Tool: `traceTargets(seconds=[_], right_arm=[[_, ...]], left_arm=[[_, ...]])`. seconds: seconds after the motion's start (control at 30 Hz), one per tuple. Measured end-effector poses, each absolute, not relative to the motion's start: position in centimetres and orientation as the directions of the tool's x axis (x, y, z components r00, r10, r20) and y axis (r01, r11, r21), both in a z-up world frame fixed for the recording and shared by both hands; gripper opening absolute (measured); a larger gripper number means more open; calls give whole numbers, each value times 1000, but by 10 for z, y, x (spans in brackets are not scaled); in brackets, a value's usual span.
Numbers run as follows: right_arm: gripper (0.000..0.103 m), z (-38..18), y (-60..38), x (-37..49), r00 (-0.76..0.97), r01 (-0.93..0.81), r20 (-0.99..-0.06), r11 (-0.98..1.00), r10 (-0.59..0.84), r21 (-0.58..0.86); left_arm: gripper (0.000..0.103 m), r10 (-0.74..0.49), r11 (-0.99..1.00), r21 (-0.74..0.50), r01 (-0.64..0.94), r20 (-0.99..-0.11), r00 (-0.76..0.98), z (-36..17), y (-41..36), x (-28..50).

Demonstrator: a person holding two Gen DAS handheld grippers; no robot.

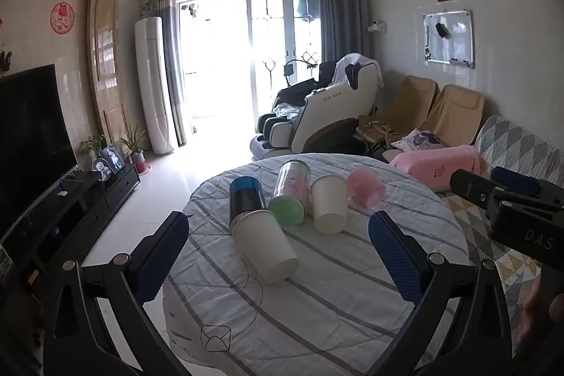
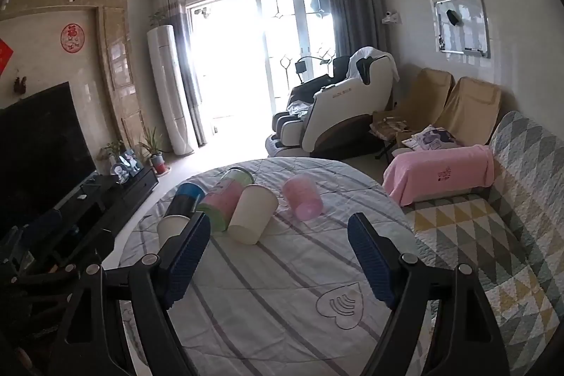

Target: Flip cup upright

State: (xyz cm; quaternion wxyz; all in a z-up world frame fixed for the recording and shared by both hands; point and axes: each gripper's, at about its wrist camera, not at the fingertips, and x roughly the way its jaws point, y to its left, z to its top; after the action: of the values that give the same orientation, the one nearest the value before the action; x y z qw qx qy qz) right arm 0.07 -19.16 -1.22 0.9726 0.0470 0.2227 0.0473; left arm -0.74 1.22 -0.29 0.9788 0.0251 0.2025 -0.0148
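Observation:
Several cups lie on their sides on a round table with a striped cloth (image 1: 317, 305). A white paper cup (image 1: 264, 247) lies nearest, just ahead of my left gripper (image 1: 278, 256), which is open and empty. Behind it lie a blue cup (image 1: 245, 196), a clear cup with a green lid (image 1: 290, 196), a second white paper cup (image 1: 329, 207) and a pink cup (image 1: 365, 189). My right gripper (image 2: 278, 252) is open and empty above the table, short of the second white cup (image 2: 252, 214) and the pink cup (image 2: 303, 199). The right gripper also shows at the right edge of the left wrist view (image 1: 507, 196).
A sofa with a patterned quilt (image 2: 493, 235) and a pink towel (image 2: 440, 175) stands right of the table. A TV and low black cabinet (image 2: 70, 199) stand at the left. A massage chair (image 2: 338, 108) is beyond the table. Tiled floor lies left of the table.

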Motion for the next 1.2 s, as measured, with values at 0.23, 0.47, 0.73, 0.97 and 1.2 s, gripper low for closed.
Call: traceTargets(seconds=[0.23, 0.47, 0.73, 0.97, 1.2], right_arm=[[82, -19, -188, 8, 880, -92, -451, 985, 148, 142], [82, -23, -182, 14, 869, -95, -471, 986, 150, 140], [82, -28, -177, 25, 845, -109, -505, 981, 178, 163], [82, -35, -177, 38, 823, -109, -534, 977, 193, 185], [82, -46, -176, 53, 798, -111, -570, 976, 199, 186]], left_arm=[[103, -24, 998, 36, 43, -416, 909, -8, 15, 0], [103, -29, 999, 22, 43, -431, 902, -14, 22, 8], [103, -59, 998, -13, 59, -475, 878, -27, 35, 21], [103, -96, 995, -76, 65, -540, 836, -46, 45, 39], [103, -116, 993, -86, 81, -571, 813, -56, 38, 52]])
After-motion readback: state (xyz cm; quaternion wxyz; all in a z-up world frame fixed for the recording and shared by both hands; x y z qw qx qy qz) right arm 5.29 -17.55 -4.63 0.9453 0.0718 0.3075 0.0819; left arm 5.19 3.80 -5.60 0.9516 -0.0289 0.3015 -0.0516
